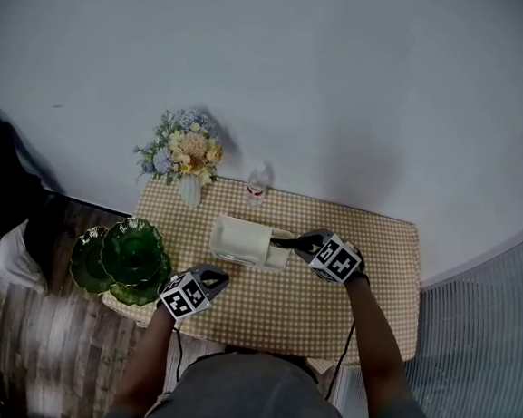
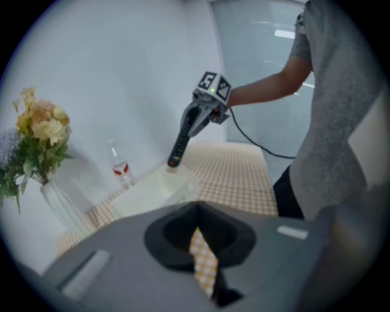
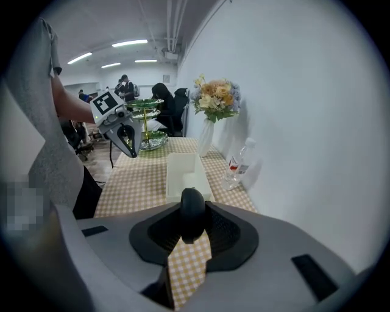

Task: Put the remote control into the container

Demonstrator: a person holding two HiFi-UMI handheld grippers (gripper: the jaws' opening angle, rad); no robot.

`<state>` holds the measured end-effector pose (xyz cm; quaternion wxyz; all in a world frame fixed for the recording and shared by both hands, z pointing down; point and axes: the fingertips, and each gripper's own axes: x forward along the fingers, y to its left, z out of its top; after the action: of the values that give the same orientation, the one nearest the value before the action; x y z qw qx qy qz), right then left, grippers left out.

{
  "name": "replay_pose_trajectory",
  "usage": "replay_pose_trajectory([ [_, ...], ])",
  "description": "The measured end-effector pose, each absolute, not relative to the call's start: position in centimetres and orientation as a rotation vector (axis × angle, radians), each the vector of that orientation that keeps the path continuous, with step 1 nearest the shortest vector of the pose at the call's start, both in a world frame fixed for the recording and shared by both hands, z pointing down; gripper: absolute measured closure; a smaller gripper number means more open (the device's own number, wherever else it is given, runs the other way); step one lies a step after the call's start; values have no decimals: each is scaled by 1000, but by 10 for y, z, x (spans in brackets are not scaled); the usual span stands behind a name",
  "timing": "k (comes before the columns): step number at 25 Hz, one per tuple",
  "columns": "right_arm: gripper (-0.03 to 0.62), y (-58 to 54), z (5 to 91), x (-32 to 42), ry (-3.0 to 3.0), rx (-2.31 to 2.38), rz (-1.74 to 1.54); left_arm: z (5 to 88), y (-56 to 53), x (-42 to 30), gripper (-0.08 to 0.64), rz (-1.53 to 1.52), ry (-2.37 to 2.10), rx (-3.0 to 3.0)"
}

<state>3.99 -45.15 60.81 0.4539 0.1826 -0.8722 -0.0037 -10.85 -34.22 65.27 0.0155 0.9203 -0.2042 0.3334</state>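
The black remote control (image 1: 289,243) is clamped by its rear end in my right gripper (image 1: 306,245). It slants down with its front tip over the right end of the white rectangular container (image 1: 243,241). In the left gripper view, the remote (image 2: 180,144) hangs just above the container's (image 2: 152,194) far rim. In the right gripper view, the remote's rounded end (image 3: 192,214) fills the jaws, with the container (image 3: 186,172) straight ahead. My left gripper (image 1: 219,278) hovers shut and empty at the front left of the container.
A checked cloth covers the table (image 1: 373,286). A vase of flowers (image 1: 184,159) and a small plastic bottle (image 1: 258,187) stand along the back edge. A green glass tiered dish (image 1: 126,255) sits at the table's left end. People sit in the background of the right gripper view.
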Motion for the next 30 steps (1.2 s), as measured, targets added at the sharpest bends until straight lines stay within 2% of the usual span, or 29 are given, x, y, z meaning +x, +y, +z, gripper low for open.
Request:
replay_pose_trajectory([
  [14, 488, -498, 598, 29, -1925, 313, -116, 654, -342, -119, 558, 1008, -665, 2835],
  [30, 488, -507, 662, 19, -1778, 171, -26, 642, -346, -110, 558, 984, -690, 2845],
])
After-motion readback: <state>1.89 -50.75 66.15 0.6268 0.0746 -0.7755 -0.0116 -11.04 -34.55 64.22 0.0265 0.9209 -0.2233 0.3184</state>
